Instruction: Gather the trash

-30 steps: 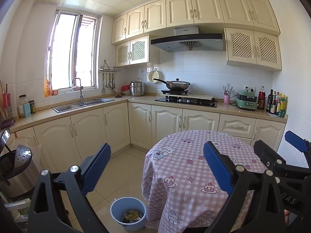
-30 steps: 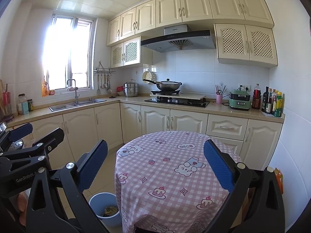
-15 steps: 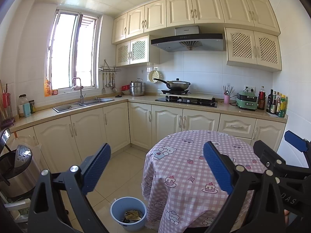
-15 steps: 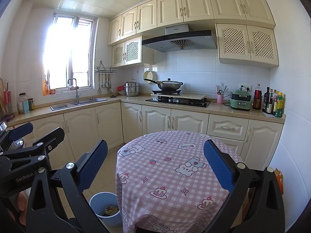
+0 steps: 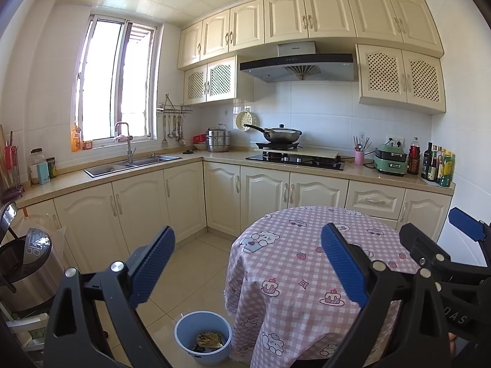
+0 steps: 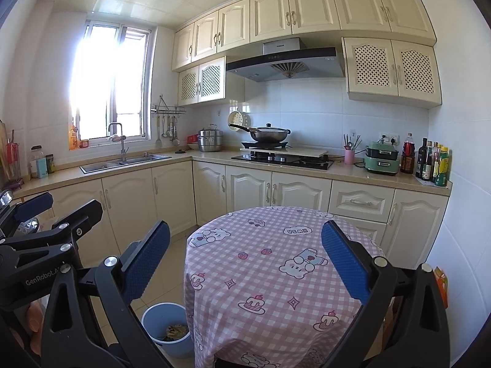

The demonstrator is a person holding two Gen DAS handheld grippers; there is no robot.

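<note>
A blue bin [image 5: 202, 342] stands on the floor left of the round table [image 5: 310, 263]; wrappers [image 5: 210, 339] lie in it. The bin also shows in the right wrist view [image 6: 167, 329] with trash [image 6: 175, 331] inside. The table [image 6: 270, 263] has a pink checked cloth with nothing lying on it. My left gripper [image 5: 247, 260] is open and empty, held above the floor and the table's left edge. My right gripper [image 6: 245, 257] is open and empty above the table. The right gripper shows at the far right of the left wrist view [image 5: 445, 245].
Cream cabinets and a counter run along the left and back walls, with a sink [image 5: 132, 164], a hob with a wok [image 5: 280, 136], a green cooker [image 5: 391, 159] and bottles [image 5: 437, 165]. A steel rice cooker [image 5: 26, 273] stands at the left.
Almost nothing has moved. The right wrist view has shifted very slightly; both grippers stay open and empty.
</note>
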